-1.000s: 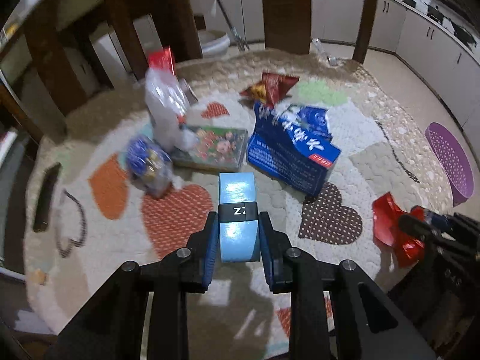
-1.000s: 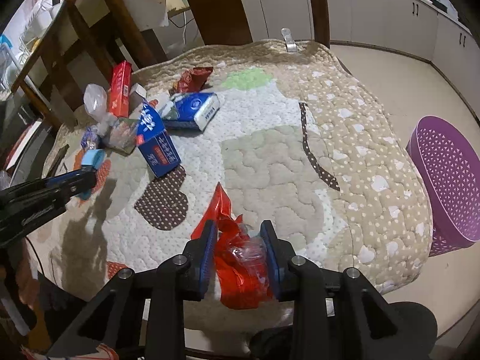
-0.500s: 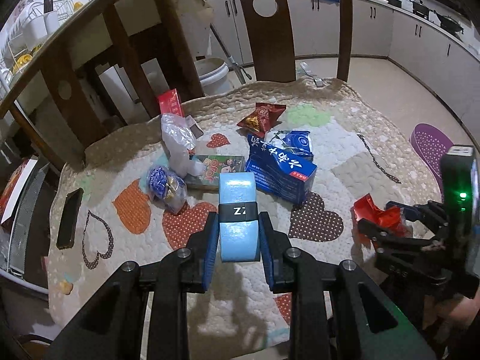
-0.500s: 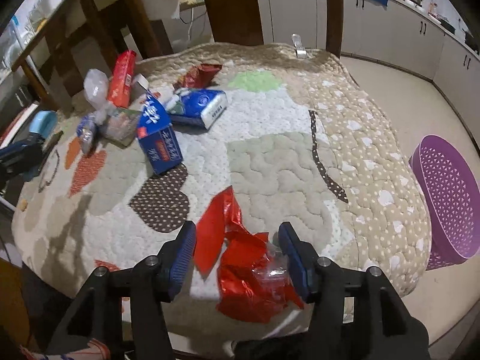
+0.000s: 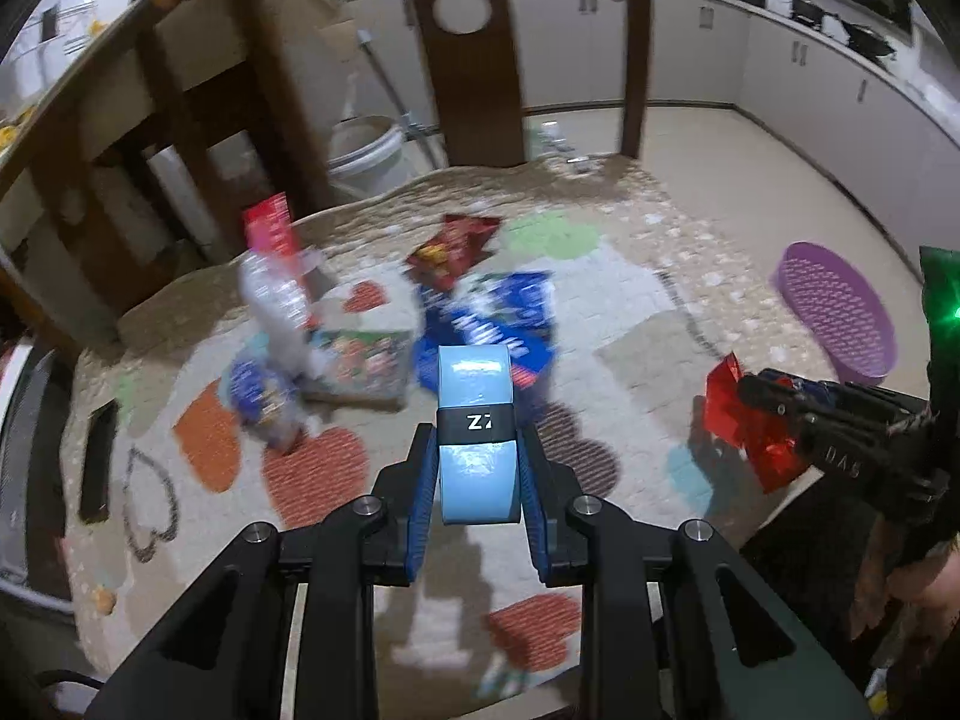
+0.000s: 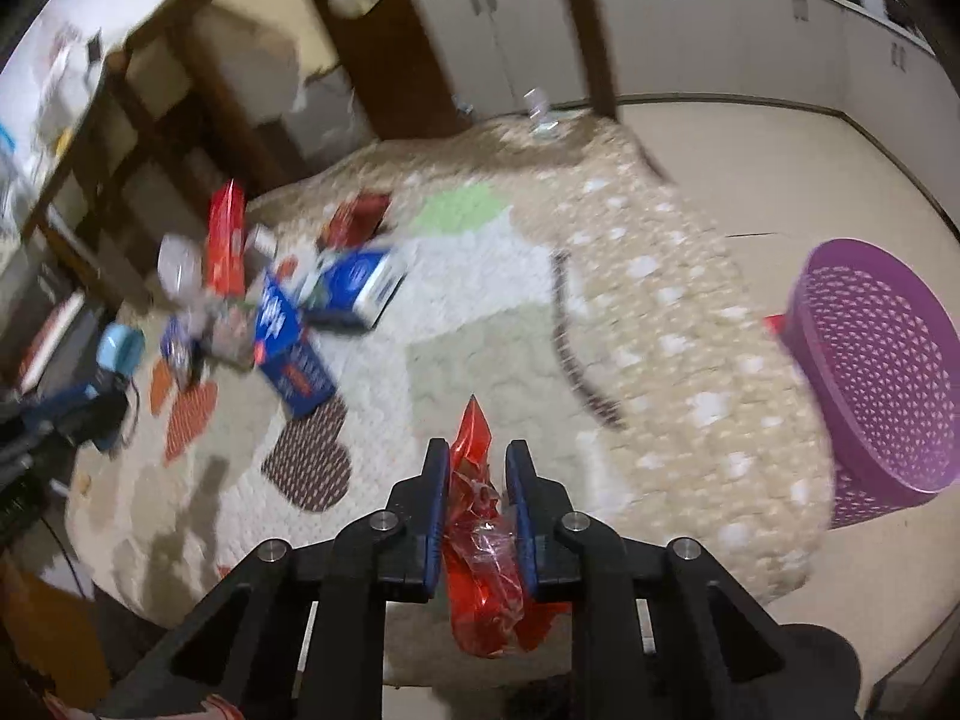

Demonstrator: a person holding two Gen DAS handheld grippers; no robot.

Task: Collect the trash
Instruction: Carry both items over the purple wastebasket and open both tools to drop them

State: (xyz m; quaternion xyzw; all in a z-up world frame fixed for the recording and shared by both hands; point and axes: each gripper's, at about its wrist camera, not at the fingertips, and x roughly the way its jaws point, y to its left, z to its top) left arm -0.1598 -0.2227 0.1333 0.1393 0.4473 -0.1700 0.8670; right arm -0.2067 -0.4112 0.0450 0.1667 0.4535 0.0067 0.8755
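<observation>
Carrying trash above the quilted table, the left gripper [image 5: 477, 468] is clamped on a light-blue box [image 5: 475, 420] and the right gripper [image 6: 477, 498] pinches a crumpled red wrapper [image 6: 480, 546], which looks slippery enough to drop before reaching the purple basket [image 6: 888, 372].

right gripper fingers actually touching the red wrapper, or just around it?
Touching. The right wrist view shows both fingers of the right gripper pressed against the crumpled red wrapper, with no gap on either side.
</observation>
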